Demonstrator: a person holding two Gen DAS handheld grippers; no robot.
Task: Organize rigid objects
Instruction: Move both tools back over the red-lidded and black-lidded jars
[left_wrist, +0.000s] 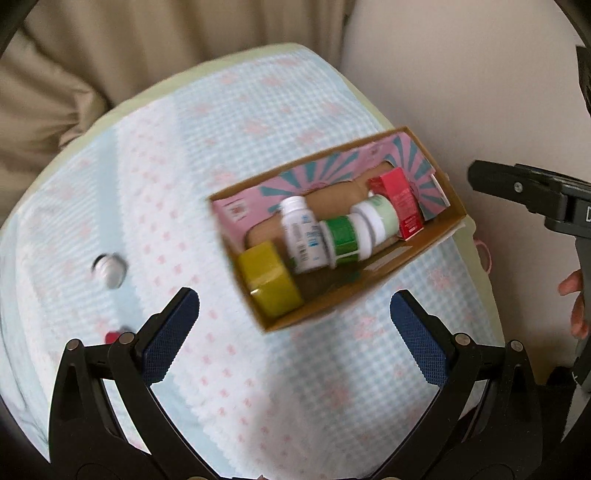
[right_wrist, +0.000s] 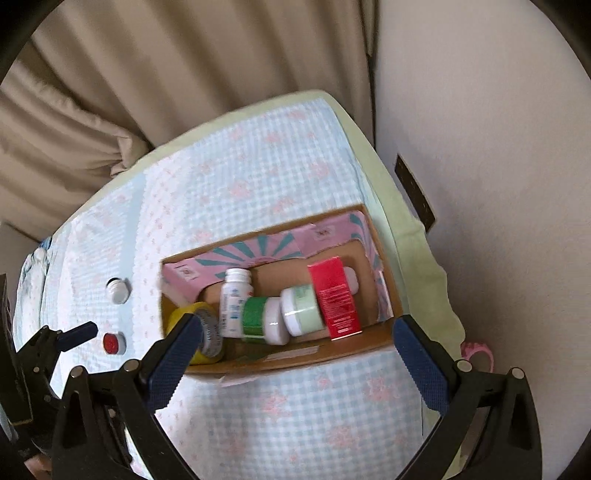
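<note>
An open cardboard box (left_wrist: 373, 284) (right_wrist: 295, 360) lies on a blue checked cloth. Inside are a yellow tape roll (left_wrist: 267, 282) (right_wrist: 184, 314), a white bottle (left_wrist: 303, 236) (right_wrist: 234, 299), a green-banded jar (left_wrist: 341, 236) (right_wrist: 258, 319), a pale green jar (left_wrist: 380, 218) (right_wrist: 301, 310) and a red carton (left_wrist: 400, 203) (right_wrist: 334, 299). A white-capped bottle (left_wrist: 109, 269) (right_wrist: 118, 290) and a red-capped one (left_wrist: 112, 336) (right_wrist: 110, 343) stand on the cloth left of the box. My left gripper (left_wrist: 293, 321) and my right gripper (right_wrist: 295, 350) are both open and empty, hovering near the box's front edge.
The cloth (left_wrist: 221, 129) covers a round table (right_wrist: 417, 236). Beige curtains (right_wrist: 147, 74) hang behind it and a white wall (right_wrist: 480, 129) stands at right. A pink ring object (right_wrist: 478, 352) lies at the table's right edge. The right gripper shows in the left wrist view (left_wrist: 532, 192).
</note>
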